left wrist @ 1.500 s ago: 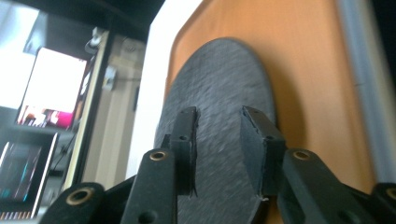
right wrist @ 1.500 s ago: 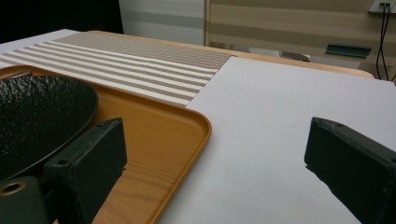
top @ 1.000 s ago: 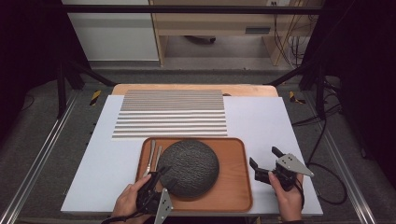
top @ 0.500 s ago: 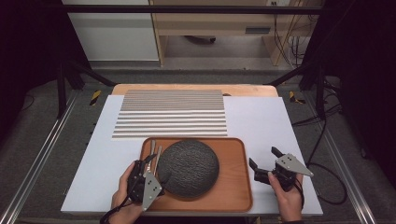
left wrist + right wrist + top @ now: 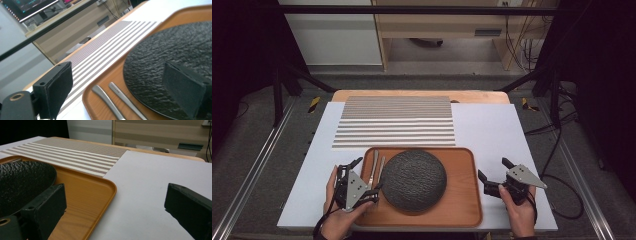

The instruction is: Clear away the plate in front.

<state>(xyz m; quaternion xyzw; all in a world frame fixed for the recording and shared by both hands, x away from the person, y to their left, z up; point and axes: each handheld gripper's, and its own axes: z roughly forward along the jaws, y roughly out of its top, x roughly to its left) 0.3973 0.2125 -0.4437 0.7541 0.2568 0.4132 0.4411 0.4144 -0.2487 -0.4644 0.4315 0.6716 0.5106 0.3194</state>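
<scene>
The left gripper (image 5: 363, 181) has shifted left off the round, dark, rough-textured plate (image 5: 413, 179) to the left rim of the brown wooden tray (image 5: 462, 210). Its jaws have just been opening and now stand wide, holding nothing. Two slim metal utensils (image 5: 375, 172) lie between gripper and plate. The right gripper (image 5: 493, 175) remains wide and empty, right of the tray.

A dark, rough-textured round plate (image 5: 414, 179) lies flat in the orange-brown wooden tray (image 5: 462, 210), with two slim metal utensil handles (image 5: 376, 169) side by side just left of it.
</scene>
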